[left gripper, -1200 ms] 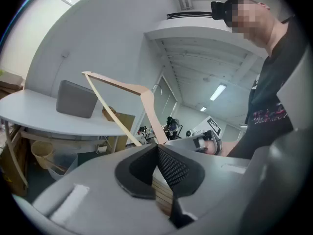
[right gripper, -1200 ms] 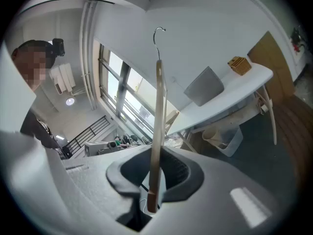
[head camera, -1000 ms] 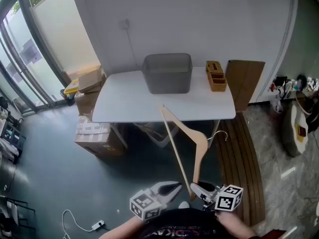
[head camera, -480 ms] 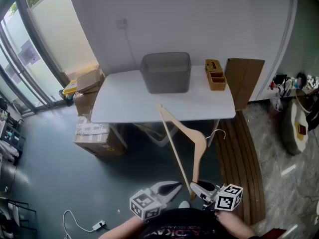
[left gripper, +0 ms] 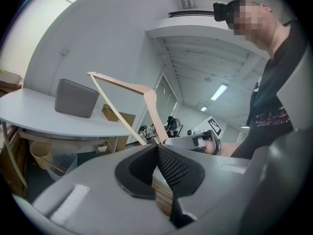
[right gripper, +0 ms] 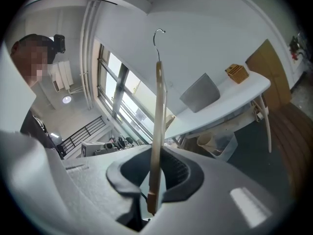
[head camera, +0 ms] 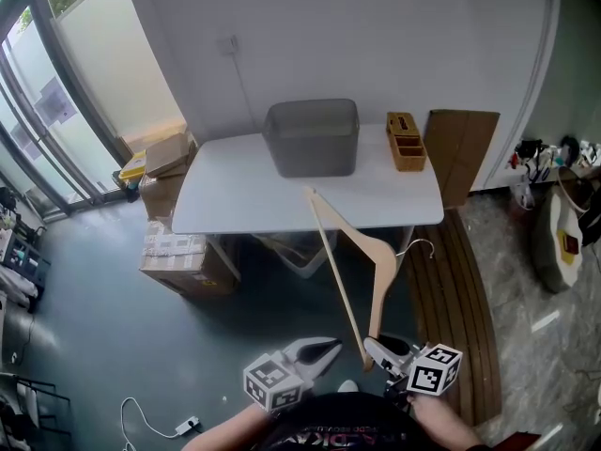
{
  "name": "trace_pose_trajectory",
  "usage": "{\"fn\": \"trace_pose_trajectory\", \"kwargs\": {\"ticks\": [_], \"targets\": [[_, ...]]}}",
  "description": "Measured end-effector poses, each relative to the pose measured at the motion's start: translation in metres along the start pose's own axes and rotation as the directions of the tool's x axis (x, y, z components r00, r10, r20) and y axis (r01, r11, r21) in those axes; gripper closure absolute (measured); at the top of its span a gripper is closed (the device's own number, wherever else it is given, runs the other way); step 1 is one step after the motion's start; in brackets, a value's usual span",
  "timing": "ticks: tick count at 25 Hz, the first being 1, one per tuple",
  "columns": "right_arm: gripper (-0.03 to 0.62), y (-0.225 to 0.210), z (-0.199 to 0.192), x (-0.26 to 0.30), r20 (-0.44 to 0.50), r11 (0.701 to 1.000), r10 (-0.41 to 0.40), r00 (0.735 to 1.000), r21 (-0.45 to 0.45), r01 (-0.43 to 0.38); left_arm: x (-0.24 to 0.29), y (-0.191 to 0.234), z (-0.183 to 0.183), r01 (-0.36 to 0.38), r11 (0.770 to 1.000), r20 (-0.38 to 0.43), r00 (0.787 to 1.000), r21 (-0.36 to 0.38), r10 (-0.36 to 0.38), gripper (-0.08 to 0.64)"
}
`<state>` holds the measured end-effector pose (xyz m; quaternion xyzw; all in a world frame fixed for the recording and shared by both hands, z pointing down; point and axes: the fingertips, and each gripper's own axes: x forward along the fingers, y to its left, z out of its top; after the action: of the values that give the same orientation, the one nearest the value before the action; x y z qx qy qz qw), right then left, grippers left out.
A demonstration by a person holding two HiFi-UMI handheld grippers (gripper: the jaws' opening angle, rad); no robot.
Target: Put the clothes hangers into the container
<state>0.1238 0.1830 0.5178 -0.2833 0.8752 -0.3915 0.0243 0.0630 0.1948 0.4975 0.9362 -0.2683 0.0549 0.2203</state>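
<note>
- So where's our hanger [head camera: 379, 269]?
- Our right gripper [head camera: 376, 348] is pinching its near corner. It's off the counter [head camera: 235, 200], long bar running forward, far tip over the near edge, hook pointing right.
- And the container [head camera: 312, 137]?
- Straight ahead, beyond that tip. Our left gripper [head camera: 329, 348] is pressed together, empty, just beside the right. We'd carry it forward with the right.

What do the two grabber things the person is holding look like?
Both the left gripper and right gripper are smooth light grey plastic, with curved jaws lined by black dotted pads. Each carries a white cube printed with black square markers. The person wears a dark printed top.
</note>
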Motion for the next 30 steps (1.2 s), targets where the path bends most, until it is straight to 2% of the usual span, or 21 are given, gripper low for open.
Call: {"fn": "trace_pose_trajectory", "kwargs": {"ticks": [13, 20, 25, 30], "targets": [[0.535, -0.022, 0.042, -0.024, 0.041, 0.995, -0.024, 0.999, -0.099, 0.028, 0.030, -0.001, 0.026, 0.011, 1.000, 0.006, 1.000, 0.017, -0.011, 0.558], [0.535, -0.035, 0.060, -0.029, 0.050, 0.993, -0.025, 0.998, -0.117, 0.030, 0.053, 0.004, 0.045, 0.005, 0.999, 0.023, 1.000, 0.040, -0.005, 0.558], [0.535, -0.039, 0.061, -0.027, 0.055, 0.993, -0.032, 0.998, -0.115, 0.038, 0.063, 0.008, 0.054, 0.000, 1.000, 0.050, 0.999, 0.016, -0.001, 0.558], [0.535, -0.046, 0.080, -0.007, 0.067, 0.990, -0.042, 0.997, -0.131, 0.050, 0.067, 0.035, 0.073, -0.008, 1.000, 0.101, 0.995, -0.025, 0.011, 0.558]]}}
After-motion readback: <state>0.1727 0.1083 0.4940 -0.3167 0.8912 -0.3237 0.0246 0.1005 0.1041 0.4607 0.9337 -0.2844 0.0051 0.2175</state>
